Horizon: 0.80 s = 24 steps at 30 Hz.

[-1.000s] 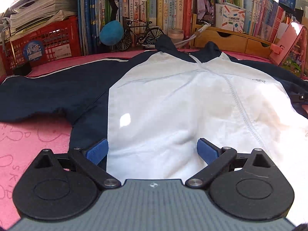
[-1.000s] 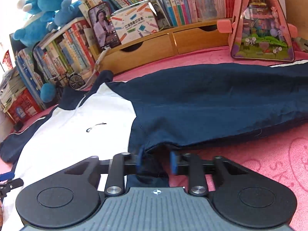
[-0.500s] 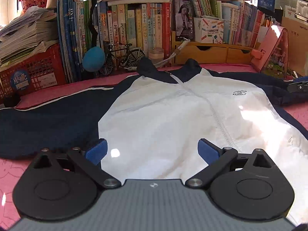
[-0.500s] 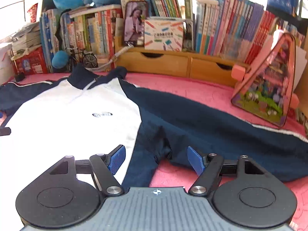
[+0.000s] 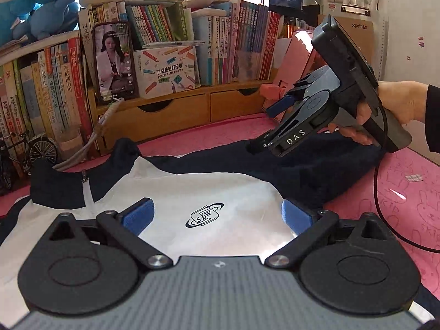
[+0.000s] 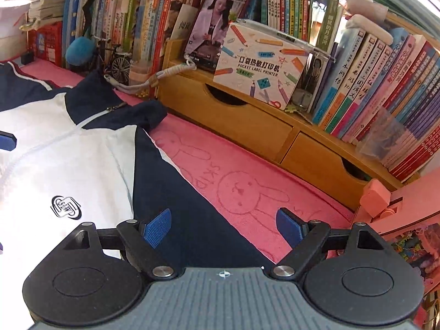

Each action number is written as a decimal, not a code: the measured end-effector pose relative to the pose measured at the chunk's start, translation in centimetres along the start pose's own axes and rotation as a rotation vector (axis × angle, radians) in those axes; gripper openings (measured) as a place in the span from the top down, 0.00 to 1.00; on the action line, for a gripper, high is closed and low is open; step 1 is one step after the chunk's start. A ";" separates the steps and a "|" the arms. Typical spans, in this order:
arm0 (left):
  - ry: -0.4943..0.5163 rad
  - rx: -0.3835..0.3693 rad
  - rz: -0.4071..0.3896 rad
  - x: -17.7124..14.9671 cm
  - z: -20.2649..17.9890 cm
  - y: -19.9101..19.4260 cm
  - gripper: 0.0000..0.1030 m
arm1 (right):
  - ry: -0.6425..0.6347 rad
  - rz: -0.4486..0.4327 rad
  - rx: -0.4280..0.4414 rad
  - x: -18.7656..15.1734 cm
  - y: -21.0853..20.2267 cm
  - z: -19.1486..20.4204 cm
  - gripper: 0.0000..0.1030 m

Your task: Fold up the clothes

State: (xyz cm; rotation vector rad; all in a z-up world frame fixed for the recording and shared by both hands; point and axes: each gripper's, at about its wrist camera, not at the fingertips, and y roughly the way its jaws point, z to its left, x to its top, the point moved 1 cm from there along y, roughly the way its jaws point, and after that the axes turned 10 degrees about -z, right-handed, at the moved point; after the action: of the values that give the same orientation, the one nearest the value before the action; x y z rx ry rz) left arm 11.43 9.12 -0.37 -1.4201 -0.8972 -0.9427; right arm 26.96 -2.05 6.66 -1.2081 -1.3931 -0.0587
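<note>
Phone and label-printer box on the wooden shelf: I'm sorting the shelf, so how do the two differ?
The dark-framed phone is tall, narrow and thin; the white cardboard label-printer box is squarer and thicker. The phone's screen is lit and shows a person; the box bears printed pencils and lettering. A cable runs from the phone, none from the box. Both stand leaning back against the books.

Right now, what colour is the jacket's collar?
Dark navy collar, against the white chest; right wrist view shows it best.

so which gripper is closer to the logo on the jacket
Left. The left gripper hovers right over the logo, which sits between its open fingers. The right gripper is off to the logo's side, above the dark sleeve and pink mat.
</note>
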 end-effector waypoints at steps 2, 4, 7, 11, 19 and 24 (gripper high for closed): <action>-0.009 0.006 0.040 -0.8 -0.1 1.5 0.05 | -0.020 0.035 0.030 -0.6 1.3 -0.3 0.18; -0.015 0.009 0.072 -1.4 -0.2 2.7 0.06 | -0.029 0.050 0.067 -1.0 2.4 -0.5 0.17; -0.016 -0.001 0.087 -2.0 -0.1 3.2 0.09 | -0.027 0.073 0.143 -1.5 4.0 -0.5 0.15; -0.018 -0.014 0.107 -2.7 0.0 3.8 0.10 | 0.036 0.104 0.214 -1.5 4.7 -0.4 0.16; 0.007 -0.048 0.077 -2.9 -0.9 3.6 0.10 | 0.081 0.105 0.191 -1.0 4.0 0.6 0.80; -0.039 -0.052 0.086 -3.0 -0.1 3.7 0.10 | -0.040 0.134 -0.032 -0.3 4.0 4.1 0.91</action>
State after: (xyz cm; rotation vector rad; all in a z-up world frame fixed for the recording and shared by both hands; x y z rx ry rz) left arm 13.73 8.77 -4.56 -1.5144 -0.8388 -0.8817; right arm 26.65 2.27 2.90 -1.3330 -1.3465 0.0370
